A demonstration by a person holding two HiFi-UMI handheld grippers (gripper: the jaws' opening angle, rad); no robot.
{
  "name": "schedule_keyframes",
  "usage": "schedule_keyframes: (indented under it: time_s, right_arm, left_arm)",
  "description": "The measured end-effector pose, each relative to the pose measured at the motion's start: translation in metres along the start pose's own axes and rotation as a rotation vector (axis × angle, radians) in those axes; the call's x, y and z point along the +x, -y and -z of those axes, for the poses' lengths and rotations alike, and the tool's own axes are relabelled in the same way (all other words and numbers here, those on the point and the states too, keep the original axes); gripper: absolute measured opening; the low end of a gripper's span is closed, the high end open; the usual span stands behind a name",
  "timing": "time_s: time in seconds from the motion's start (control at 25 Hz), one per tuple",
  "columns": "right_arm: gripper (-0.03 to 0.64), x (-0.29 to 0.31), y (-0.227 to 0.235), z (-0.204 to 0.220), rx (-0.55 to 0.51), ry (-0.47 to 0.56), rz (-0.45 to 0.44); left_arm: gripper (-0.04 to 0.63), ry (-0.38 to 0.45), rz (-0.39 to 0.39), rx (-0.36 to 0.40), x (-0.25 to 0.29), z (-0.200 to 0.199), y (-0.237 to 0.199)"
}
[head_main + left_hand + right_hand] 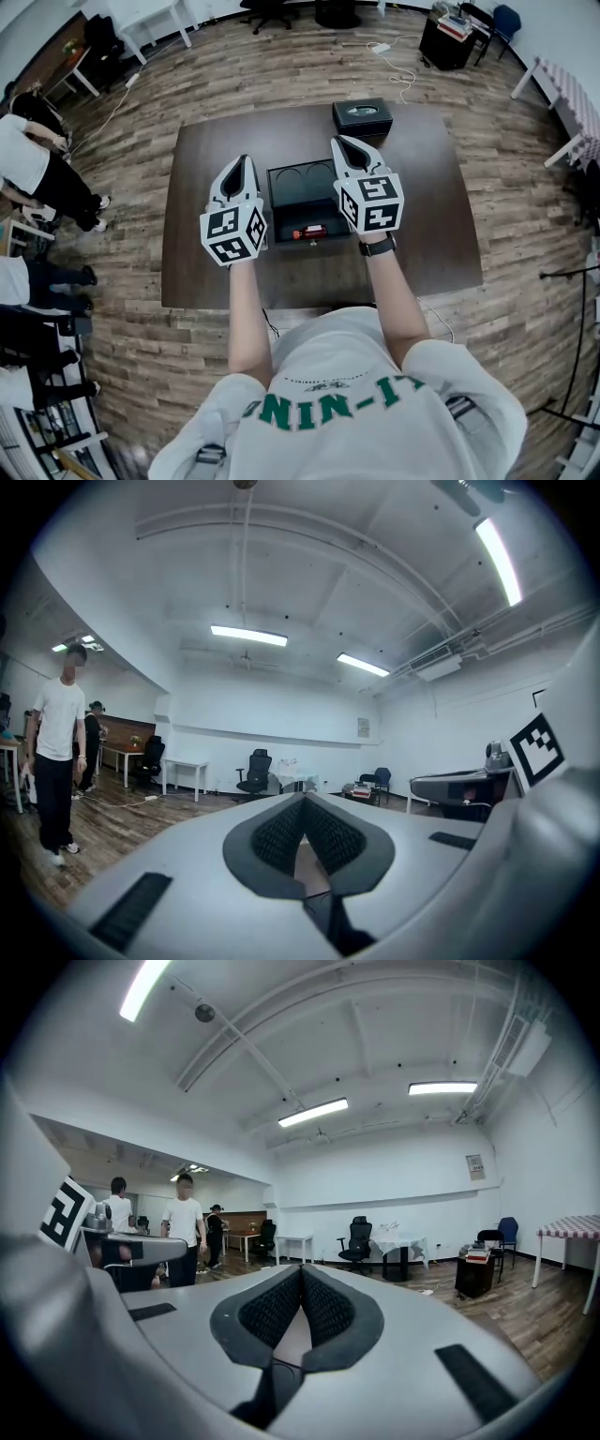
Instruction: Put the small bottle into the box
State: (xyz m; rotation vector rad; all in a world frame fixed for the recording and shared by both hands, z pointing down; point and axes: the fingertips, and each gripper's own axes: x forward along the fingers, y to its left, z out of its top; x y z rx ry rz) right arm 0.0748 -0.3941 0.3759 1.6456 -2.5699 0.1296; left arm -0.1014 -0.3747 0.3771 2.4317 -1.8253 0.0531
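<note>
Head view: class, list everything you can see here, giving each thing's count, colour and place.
table: one, dark brown, middle of the wooden floor
open box: one, black, table's centre
small bottle: one, red-orange, lying in the open box's near part
second box: one, black, table's far edge
cable: one, white, floor beyond the table
bystanders: several, mostly dark trousers, left edge
wristwatch: one, black, person's right wrist
left tongs: one, white-grey, shut and empty, left of the open box
right tongs: one, white-grey, shut and empty, at the open box's far right
</note>
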Motion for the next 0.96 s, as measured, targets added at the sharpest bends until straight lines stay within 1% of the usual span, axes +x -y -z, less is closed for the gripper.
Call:
schedule_keyframes:
  time_s: [0.44, 0.96]
  right_arm:
    - [0.014, -0.002, -0.015, 0.003, 0.012, 0.006, -0.025]
    - [0.014, 0.003, -0.023, 0.01, -0.011, -0.01, -0.05]
  left_arm:
    - [0.006, 0.004, 0.001, 0.009, 0.0, 0.001, -0.004]
    - [0.006, 0.019, -0.015, 0.033, 0.003, 0.003, -0.006]
